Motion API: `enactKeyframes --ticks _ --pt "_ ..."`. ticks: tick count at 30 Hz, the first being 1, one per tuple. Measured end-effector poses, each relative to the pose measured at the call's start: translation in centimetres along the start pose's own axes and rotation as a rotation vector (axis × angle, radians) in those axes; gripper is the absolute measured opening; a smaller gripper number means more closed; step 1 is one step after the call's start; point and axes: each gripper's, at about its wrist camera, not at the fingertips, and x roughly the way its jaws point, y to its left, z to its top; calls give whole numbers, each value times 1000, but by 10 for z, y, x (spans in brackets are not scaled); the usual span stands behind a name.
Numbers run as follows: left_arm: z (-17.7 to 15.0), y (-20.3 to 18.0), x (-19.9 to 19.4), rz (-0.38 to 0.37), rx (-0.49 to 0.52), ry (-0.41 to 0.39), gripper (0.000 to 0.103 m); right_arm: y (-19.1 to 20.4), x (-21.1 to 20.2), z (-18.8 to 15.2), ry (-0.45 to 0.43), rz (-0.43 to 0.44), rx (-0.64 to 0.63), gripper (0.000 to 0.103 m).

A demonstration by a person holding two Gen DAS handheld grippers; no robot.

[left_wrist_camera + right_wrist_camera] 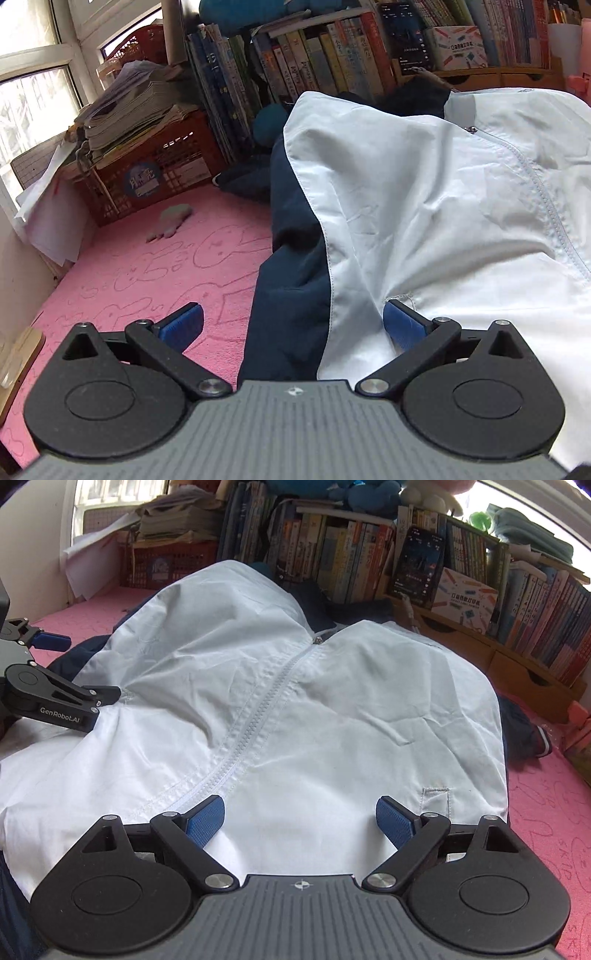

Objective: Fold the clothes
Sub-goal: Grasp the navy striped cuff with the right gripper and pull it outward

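White and navy jacket [295, 709] lies zipped on pink mat [147, 266]; its near hem is cut off. Left gripper [291, 325] and right gripper [299, 816]: jaws spread, holding nothing

"GenRobot.AI" stands in white on the black arm of the left gripper [51, 642], far left of the right gripper's fingers. Ahead and to the left of the left gripper's fingers, a round blue sticker [142, 180] on the red crate [177, 162] bears characters too blurred to read. Book spines and the white box [463, 602] carry print too small to make out.
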Motion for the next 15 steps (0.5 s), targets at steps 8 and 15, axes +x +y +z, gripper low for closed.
enactKeyframes --ticks 8,15 --pt "35 0 -36 -49 -41 -80 103 -23 -7 3 -13 261 172 91" --pt "49 -45 -8 -150 -36 -66 103 -135 -32 9 -213 66 543 91"
